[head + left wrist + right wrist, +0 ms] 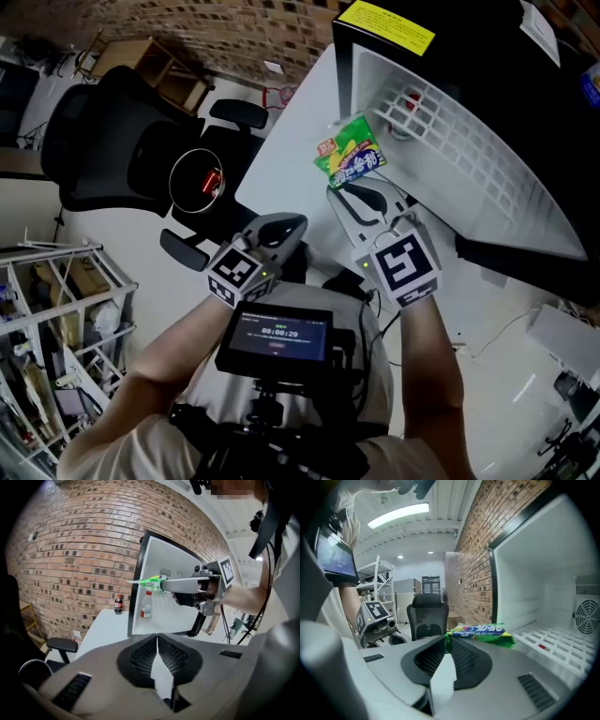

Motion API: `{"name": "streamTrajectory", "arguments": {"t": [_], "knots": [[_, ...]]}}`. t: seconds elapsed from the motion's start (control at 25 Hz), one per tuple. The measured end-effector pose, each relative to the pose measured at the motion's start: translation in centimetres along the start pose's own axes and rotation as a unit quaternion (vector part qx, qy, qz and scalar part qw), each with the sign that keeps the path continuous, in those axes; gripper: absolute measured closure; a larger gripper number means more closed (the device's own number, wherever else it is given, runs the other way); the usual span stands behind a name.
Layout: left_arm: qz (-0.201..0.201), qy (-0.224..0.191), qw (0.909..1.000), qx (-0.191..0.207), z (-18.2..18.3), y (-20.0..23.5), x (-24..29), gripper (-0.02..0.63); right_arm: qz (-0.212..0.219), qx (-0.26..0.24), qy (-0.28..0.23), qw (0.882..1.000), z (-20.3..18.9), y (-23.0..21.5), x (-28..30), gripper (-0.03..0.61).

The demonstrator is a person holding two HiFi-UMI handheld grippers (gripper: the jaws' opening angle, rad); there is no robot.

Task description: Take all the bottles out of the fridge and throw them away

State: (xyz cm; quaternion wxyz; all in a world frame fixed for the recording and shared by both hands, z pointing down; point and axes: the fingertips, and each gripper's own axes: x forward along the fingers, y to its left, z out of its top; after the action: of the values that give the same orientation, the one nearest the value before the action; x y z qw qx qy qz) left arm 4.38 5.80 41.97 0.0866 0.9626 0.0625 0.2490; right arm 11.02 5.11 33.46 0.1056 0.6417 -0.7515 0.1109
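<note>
My right gripper [343, 190] is shut on the edge of a green snack packet [350, 159] and holds it in front of the open black fridge [441, 56]. The right gripper view shows the packet [482, 632] pinched at the jaw tips. A clear bottle with a red cap [146, 605] stands inside the fridge, below its white wire shelf [469, 141]. A small cola bottle [118, 603] stands on the white table [291, 159], left of the fridge. My left gripper [291, 223] is shut with nothing in it, low and left of the right one.
A round black bin [197, 178] with something red in it sits on the floor left of the table. A black office chair [112, 141] stands behind it. A metal rack [56, 328] is at the far left. A brick wall [75, 550] runs behind the table.
</note>
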Motion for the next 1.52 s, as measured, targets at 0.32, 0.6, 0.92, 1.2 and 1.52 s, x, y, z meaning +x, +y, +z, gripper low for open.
{"name": "streamTrajectory", "arguments": {"t": [0.32,0.6,0.92,1.2,1.52], "knots": [[0.053,-0.01,0.997,-0.055,-3.8,2.8,-4.3,0.597,0.028,-0.045,0.03,0.998,0.8,5.6,3.6,0.552],[0.054,-0.038,0.994,-0.087,-4.2,8.1,-5.9,0.597,0.066,-0.082,0.04,0.994,2.6,7.9,9.5,0.554],[0.107,-0.063,0.9826,-0.138,-6.6,15.3,-10.0,0.597,0.153,-0.11,0.091,0.978,1.9,11.8,20.1,0.554],[0.152,-0.062,0.9714,-0.172,-10.6,20.4,-14.0,0.597,0.23,-0.142,0.121,0.955,-0.3,17.1,29.6,0.554],[0.194,-0.061,0.9514,-0.231,-14.6,23.6,-18.0,0.597,0.282,-0.155,0.197,0.926,-5.3,20.3,37.8,0.554]]}}
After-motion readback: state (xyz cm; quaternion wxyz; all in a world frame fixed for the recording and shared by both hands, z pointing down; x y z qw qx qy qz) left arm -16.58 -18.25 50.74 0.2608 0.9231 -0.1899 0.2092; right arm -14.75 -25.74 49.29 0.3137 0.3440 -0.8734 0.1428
